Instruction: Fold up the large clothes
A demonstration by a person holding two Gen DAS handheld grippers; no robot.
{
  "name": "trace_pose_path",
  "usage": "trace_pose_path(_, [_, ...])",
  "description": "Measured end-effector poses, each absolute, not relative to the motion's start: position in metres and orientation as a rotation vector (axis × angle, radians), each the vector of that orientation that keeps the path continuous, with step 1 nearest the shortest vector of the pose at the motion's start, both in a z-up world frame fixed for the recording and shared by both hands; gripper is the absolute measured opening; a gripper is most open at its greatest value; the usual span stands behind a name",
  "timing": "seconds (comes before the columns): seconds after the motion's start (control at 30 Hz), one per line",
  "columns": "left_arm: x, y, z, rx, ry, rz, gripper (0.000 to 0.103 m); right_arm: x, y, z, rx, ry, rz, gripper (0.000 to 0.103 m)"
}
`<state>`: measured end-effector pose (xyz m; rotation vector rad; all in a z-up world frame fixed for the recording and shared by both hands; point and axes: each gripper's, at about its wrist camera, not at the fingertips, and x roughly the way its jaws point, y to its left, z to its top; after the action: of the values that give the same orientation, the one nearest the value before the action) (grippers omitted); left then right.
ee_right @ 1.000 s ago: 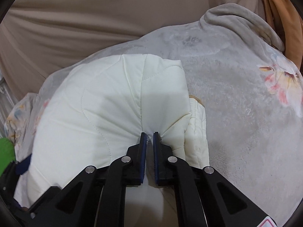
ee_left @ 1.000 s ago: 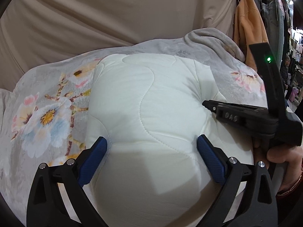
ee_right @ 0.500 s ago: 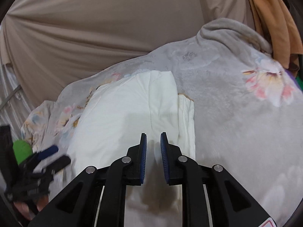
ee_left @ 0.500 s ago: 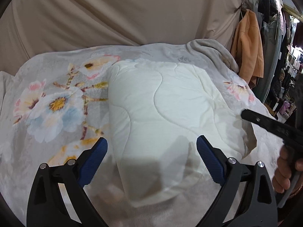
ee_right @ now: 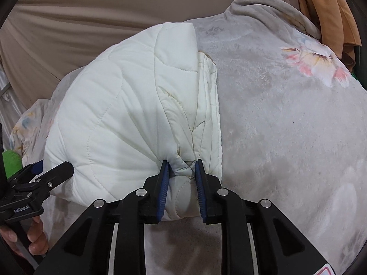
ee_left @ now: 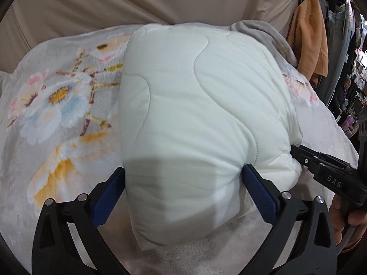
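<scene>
Folded quilted garment [ee_left: 201, 105] lay lengthwise, straight ahead of both grippers.
Right gripper [ee_right: 181, 171] clenched its near edge; left gripper [ee_left: 183, 181] straddled it, spread wide.

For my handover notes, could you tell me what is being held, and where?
The right hand-held gripper pinches the white quilted garment at its bunched near edge; the left hand-held gripper straddles it, open.

Even, soft indoor light; a grey shadow lies on the quilted jacket [ee_left: 195, 114] just ahead of the left hand-held gripper [ee_left: 183, 192]; fisheye bending and dark corners frame both views.
</scene>
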<state>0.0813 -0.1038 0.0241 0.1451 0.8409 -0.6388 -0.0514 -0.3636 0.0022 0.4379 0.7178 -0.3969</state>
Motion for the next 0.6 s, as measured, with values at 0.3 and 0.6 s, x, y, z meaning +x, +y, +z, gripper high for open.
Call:
trace_pose_path(0.3, [0.084, -0.099, 0.029, 0.097, 0.886, -0.625, 0.098, -0.066, -0.354, 0.032, 0.484, 0.667, -0.431, 0.028])
trace_pose_path(0.6, [0.078, -0.103, 0.031, 0.124, 0.875, -0.618, 0.098, -0.053, -0.319, 0.034, 0.326, 0.734, -0.414, 0.022])
